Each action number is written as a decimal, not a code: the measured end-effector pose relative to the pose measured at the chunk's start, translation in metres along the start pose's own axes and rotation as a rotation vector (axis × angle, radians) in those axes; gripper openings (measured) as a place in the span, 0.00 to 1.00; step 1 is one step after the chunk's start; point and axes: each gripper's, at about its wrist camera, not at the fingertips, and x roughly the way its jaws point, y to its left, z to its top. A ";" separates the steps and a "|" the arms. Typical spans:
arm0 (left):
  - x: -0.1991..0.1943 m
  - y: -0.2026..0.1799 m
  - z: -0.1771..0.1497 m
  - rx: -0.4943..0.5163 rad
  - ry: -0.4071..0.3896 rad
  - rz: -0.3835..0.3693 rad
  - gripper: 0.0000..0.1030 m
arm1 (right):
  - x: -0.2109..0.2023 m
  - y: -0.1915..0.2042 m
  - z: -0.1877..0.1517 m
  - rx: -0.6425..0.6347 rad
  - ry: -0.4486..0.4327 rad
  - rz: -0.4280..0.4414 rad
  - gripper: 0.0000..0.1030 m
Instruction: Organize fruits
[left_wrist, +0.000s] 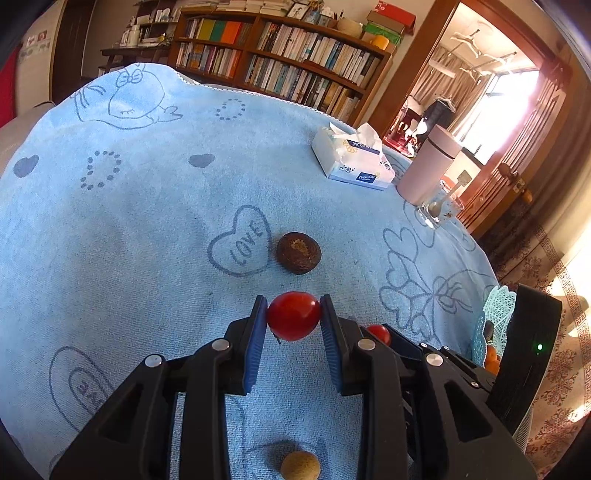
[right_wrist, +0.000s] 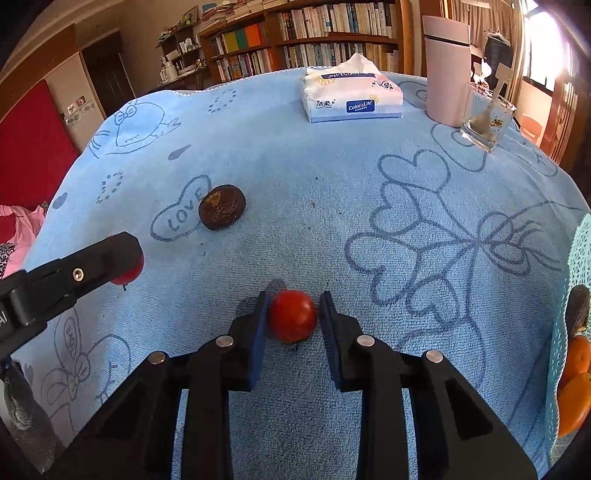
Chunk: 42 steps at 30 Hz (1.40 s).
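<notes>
My left gripper (left_wrist: 293, 314) is shut on a red cherry tomato (left_wrist: 293, 315), held just above the blue towel (left_wrist: 147, 206). My right gripper (right_wrist: 291, 314) has its jaws around a second red tomato (right_wrist: 292, 315) that rests on the towel; a small gap shows on the right side. A dark brown round fruit (left_wrist: 298, 253) lies beyond, beside the "LOVE" heart; it also shows in the right wrist view (right_wrist: 221, 211). A tan round fruit (left_wrist: 300, 466) lies under the left gripper. A light-blue basket (right_wrist: 576, 332) at the right edge holds oranges (right_wrist: 574, 402).
A tissue pack (right_wrist: 351, 98), a pink cylinder (right_wrist: 445, 70) and a glass jar (right_wrist: 487, 122) stand at the far right of the table. The left gripper (right_wrist: 122, 260) reaches in at the left of the right wrist view. A bookshelf (left_wrist: 280, 55) is behind.
</notes>
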 end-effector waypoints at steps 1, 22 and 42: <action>0.000 0.000 0.000 0.000 0.001 0.000 0.29 | -0.002 0.000 -0.001 0.000 -0.003 0.004 0.24; 0.007 -0.012 -0.010 0.051 0.022 0.000 0.29 | -0.110 -0.087 -0.039 0.219 -0.150 -0.068 0.24; 0.011 -0.019 -0.028 0.091 0.045 0.036 0.29 | -0.166 -0.191 -0.097 0.498 -0.201 -0.150 0.36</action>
